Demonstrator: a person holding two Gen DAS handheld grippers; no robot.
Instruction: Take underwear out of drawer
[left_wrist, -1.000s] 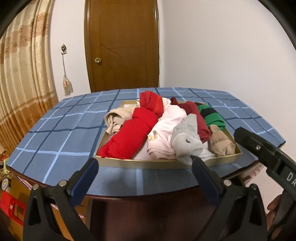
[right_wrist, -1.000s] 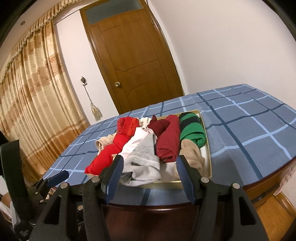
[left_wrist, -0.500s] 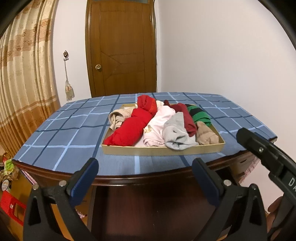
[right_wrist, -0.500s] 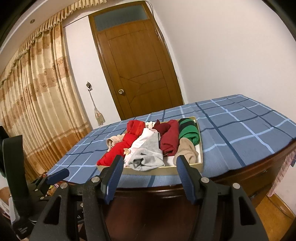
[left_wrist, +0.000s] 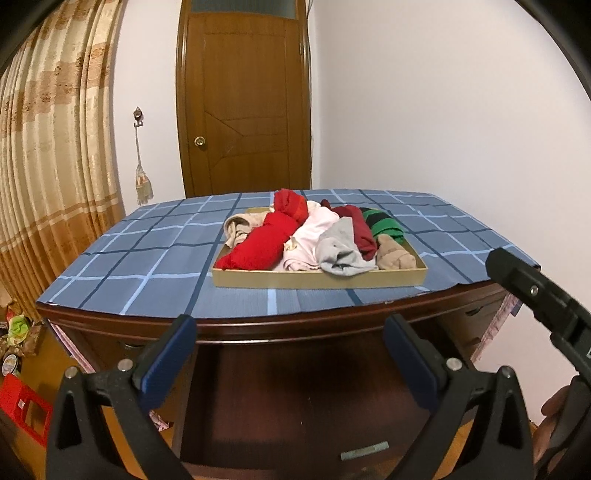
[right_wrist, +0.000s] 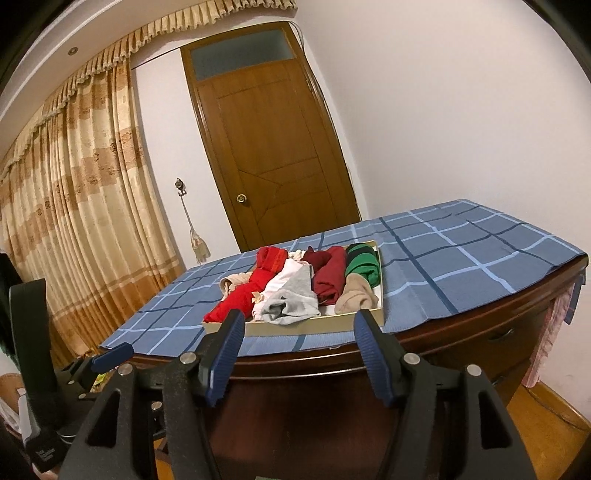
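Observation:
A shallow tan drawer (left_wrist: 317, 279) (right_wrist: 303, 327) lies on the blue checked tablecloth (left_wrist: 129, 266) (right_wrist: 461, 258). It holds several rolled pieces of underwear: a red one (left_wrist: 258, 243) (right_wrist: 240, 299), a pale pink one (left_wrist: 310, 236), a grey one (left_wrist: 340, 251) (right_wrist: 291, 299), a maroon one (left_wrist: 360, 229), a green one (left_wrist: 384, 225) and a tan one (left_wrist: 393, 254). My left gripper (left_wrist: 289, 325) hangs open and empty in front of the table edge, well short of the drawer. My right gripper (right_wrist: 300, 317) is also empty, its jaws opening, back from the table.
The dark wooden table front (left_wrist: 295, 332) stands between me and the drawer. A brown door (left_wrist: 243, 103) and a beige curtain (left_wrist: 55, 166) lie behind. A red crate (left_wrist: 22, 402) sits on the floor at the left. A hand (left_wrist: 554, 402) holds the right gripper.
Both grippers have drawn back from the table, so the drawer looks smaller and farther. The table's wooden front has come into view. Nothing was taken hold of.

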